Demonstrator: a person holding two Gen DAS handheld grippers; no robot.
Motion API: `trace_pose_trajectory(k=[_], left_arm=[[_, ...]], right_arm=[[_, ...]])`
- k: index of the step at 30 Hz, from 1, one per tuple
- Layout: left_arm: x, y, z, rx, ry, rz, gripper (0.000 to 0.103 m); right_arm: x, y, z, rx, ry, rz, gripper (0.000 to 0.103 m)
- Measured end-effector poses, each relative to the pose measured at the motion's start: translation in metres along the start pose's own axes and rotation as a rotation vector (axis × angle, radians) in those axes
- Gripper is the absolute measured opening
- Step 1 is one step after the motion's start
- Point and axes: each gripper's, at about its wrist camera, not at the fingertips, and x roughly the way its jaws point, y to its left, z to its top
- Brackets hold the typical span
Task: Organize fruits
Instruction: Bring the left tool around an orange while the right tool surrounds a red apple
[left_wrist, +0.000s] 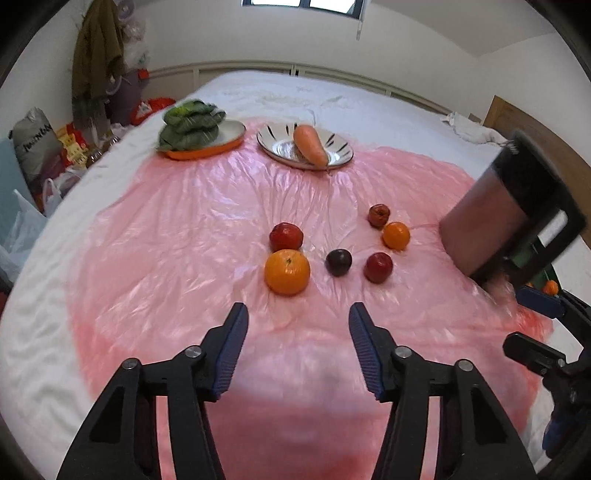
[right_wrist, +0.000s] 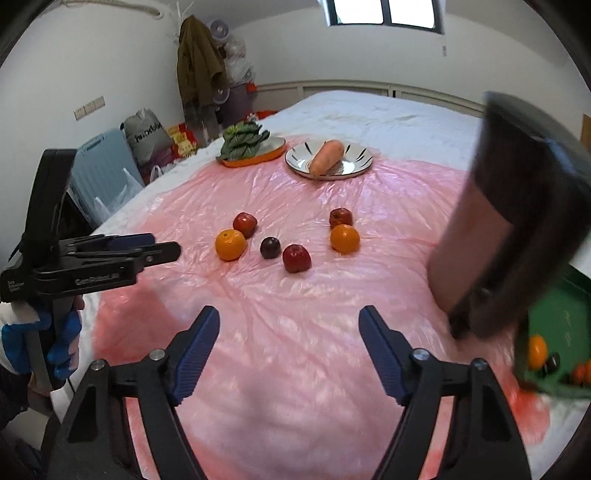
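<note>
A thin pink plastic sheet (left_wrist: 184, 229) looks shiny and crinkly over the soft white cloth of the bed (left_wrist: 280, 88). The striped plate (left_wrist: 334, 146) is glossy. The tongs (left_wrist: 297, 328) are matt black plastic with ridged blue pads (left_wrist: 234, 343).

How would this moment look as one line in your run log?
left gripper: open, empty | right gripper: open, empty | six fruits loose on pink sheet

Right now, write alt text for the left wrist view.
Six loose fruits, two oranges among red and dark ones, lie on a pink plastic sheet ahead of the open, empty left tool. Farther back, one plate holds a carrot, another leafy greens.
</note>
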Motion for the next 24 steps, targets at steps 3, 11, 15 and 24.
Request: trace_pose_trajectory(k=[3, 11, 15, 24], left_arm=[[0.029, -0.001, 0.008, 0.007, 0.033, 0.006, 0.042], [0.072, 0.0, 0.02, 0.027, 0.065, 0.04, 0.037], [0.084, 0.003, 0.02, 0.026, 0.071, 0.059, 0.037], [0.092, 0.002, 0.019, 0.041, 0.062, 0.066, 0.037]], right_arm=[[0.031, -0.006, 0.014, -0.012, 0.031, 0.004, 0.101], [0.099, -0.016, 0.035, -0.022, 0.102, 0.046, 0.087], [0.121, -0.015, 0.04, -0.03, 0.116, 0.065, 0.084], [0.15, -0.014, 0.044, -0.029, 0.138, 0.095, 0.064]])
